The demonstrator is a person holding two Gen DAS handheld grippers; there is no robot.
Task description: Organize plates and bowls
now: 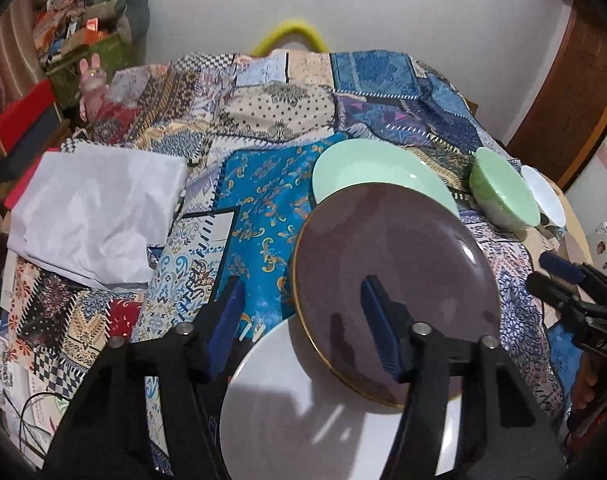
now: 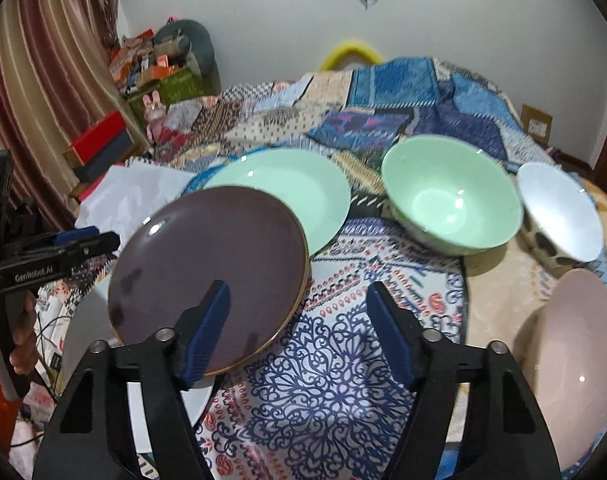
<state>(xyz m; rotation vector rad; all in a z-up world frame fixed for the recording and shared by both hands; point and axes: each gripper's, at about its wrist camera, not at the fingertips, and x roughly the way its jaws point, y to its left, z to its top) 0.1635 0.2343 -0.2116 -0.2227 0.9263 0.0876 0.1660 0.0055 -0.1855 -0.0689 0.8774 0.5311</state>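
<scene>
Patchwork-covered tabletop (image 2: 323, 380), green bowl (image 2: 449, 196) central, green plate (image 2: 303, 188) left, white bowl (image 2: 559, 208) right, white cloth (image 1: 95, 216) far left.

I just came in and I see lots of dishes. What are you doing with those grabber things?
A person holds a left gripper and a right gripper above a patterned cloth to sort plates and bowls. Both are open and hold nothing. A dark purple plate leans over a white plate and a green plate. Green, white and pink bowls wait nearby.
</scene>
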